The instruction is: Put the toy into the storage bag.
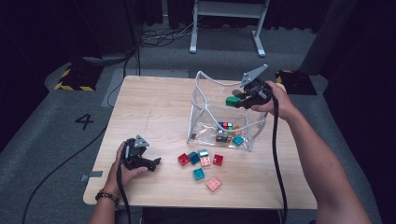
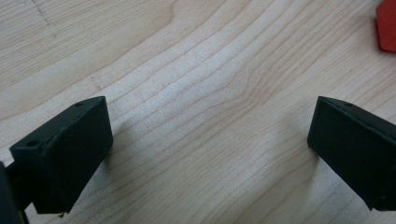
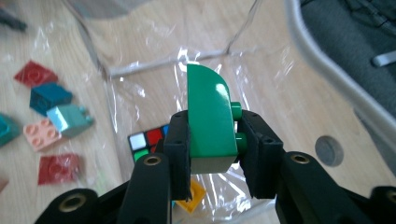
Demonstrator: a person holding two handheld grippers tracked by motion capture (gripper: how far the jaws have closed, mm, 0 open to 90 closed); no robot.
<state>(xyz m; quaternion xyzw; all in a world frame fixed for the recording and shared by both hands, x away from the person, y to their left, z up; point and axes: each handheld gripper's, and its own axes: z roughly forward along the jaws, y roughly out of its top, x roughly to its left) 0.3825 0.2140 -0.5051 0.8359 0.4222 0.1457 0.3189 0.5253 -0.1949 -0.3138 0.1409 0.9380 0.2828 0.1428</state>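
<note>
R gripper (image 3: 212, 140) pinches a green block (image 3: 210, 116) over the open top of the clear bag (image 1: 201, 100), prob. to drop it in w/ the others. L gripper (image 1: 148, 164) rests spread on the bench (image 1: 154, 107), nothing between, waiting near loose blocks (image 1: 201, 161).

loose bricks (image 1: 201, 163) on wooden table (image 1: 154, 107); white stand (image 1: 227, 23) behind.

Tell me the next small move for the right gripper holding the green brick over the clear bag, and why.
Probably lower it a little into the bag's mouth, then open. The right gripper is shut on the green brick above the clear plastic bag, where other bricks and a puzzle cube already lie. The left gripper rests open on the table, clear of it.
</note>
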